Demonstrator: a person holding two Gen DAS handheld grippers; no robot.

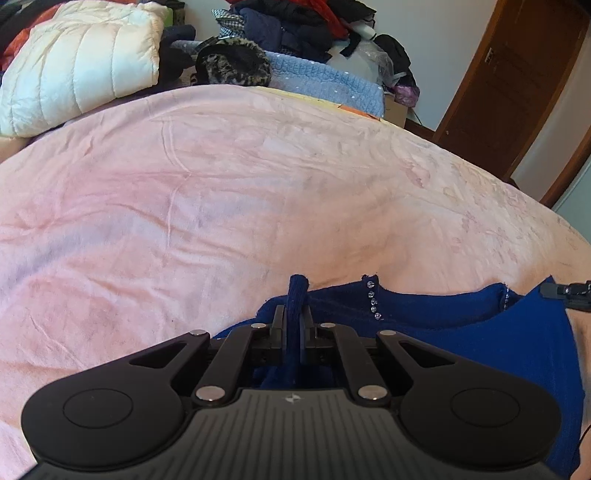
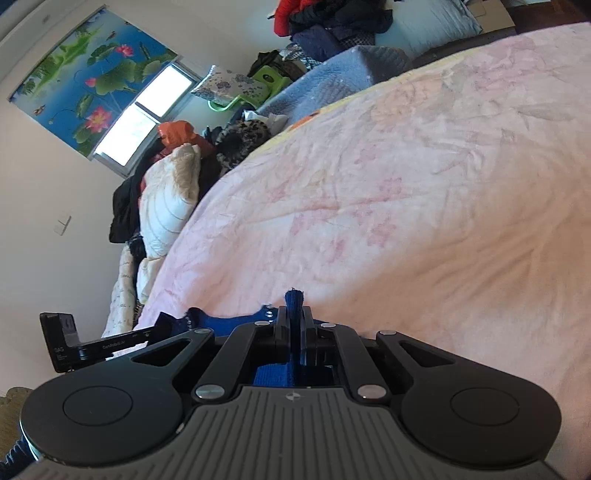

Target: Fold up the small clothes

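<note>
A royal-blue knit garment [image 1: 461, 332] with a row of small rhinestones [image 1: 373, 301] lies at the near edge of a pink bedspread [image 1: 258, 184]. My left gripper [image 1: 295, 317] is shut on a pinched fold of its blue fabric, which sticks up between the pads. In the right wrist view my right gripper [image 2: 294, 321] is likewise shut on a fold of the same blue garment [image 2: 236, 319], whose edge pokes up past the fingertips. The left gripper's body [image 2: 74, 347] shows at the left of that view, and the right one's tip [image 1: 569, 291] at the right edge of the left view.
Across the bed lie a white puffer jacket [image 1: 81, 62], a leopard-print fur item [image 1: 232, 62], a light-blue knit blanket [image 1: 325, 81] and a heap of dark clothes [image 1: 303, 26]. A brown door [image 1: 517, 81] stands at the right. A window with a lotus blind [image 2: 92, 70] is on the wall.
</note>
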